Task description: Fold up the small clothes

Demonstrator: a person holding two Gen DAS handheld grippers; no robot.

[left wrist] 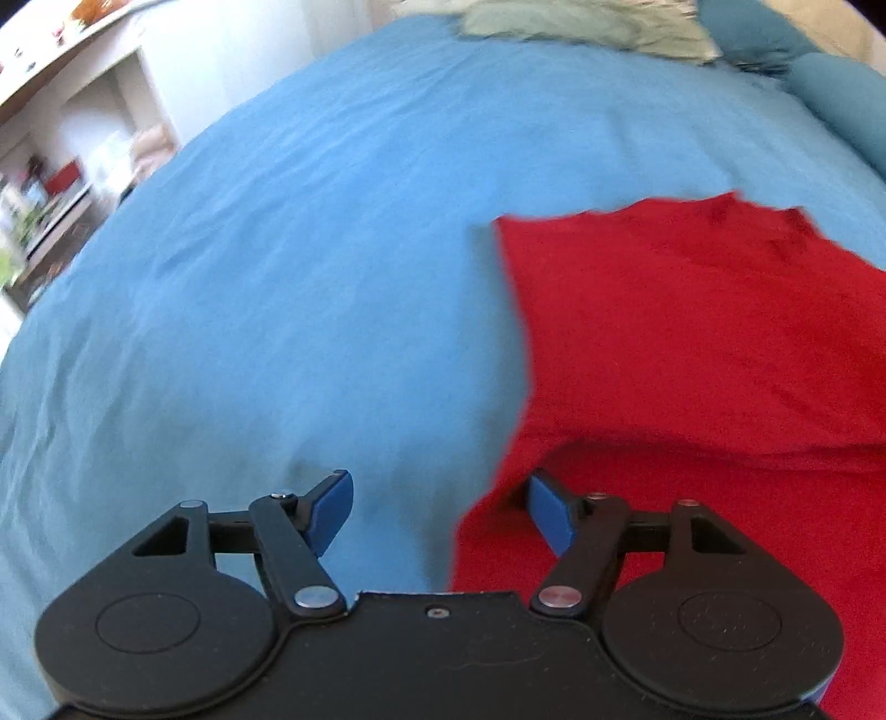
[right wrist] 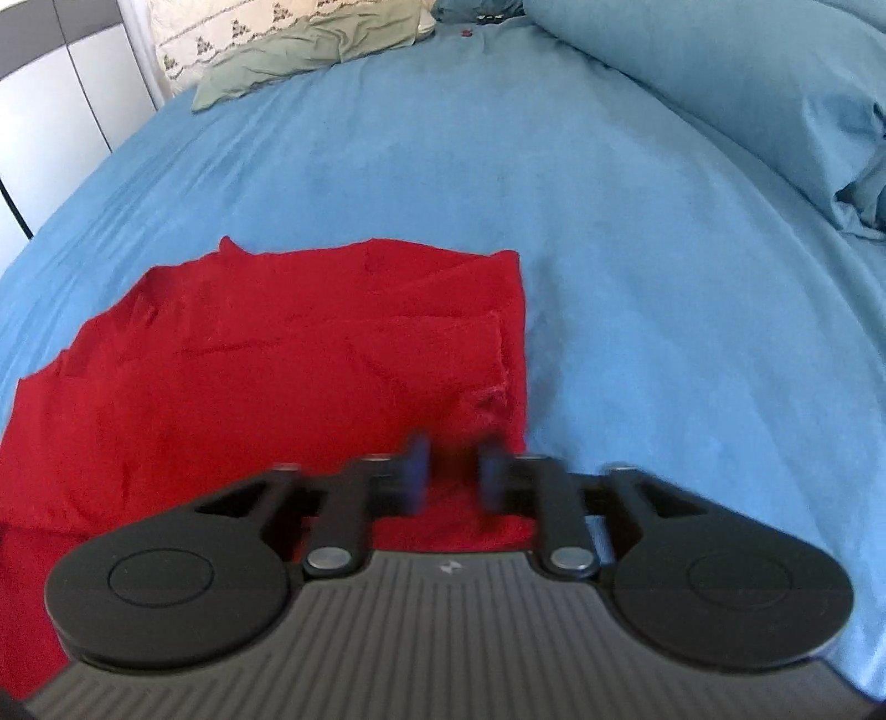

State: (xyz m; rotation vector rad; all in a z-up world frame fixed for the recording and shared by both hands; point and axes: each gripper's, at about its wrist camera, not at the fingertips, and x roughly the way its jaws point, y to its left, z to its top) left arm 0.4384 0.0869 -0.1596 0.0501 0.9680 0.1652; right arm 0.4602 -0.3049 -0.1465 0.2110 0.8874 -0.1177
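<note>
A red garment (left wrist: 692,343) lies partly folded on the blue bedsheet (left wrist: 310,266). In the left wrist view it fills the right side. My left gripper (left wrist: 440,512) is open and empty, hovering over the garment's left edge; its right finger is above the red cloth, its left finger above the sheet. In the right wrist view the red garment (right wrist: 288,365) lies at centre left. My right gripper (right wrist: 454,479) is over the garment's near right corner, fingers blurred, with a narrow gap and red cloth behind them.
A grey-green cloth (right wrist: 310,50) and a patterned pillow (right wrist: 232,33) lie at the head of the bed. Blue pillows (right wrist: 736,83) sit at the right. White shelving (left wrist: 72,166) stands beyond the bed's left edge.
</note>
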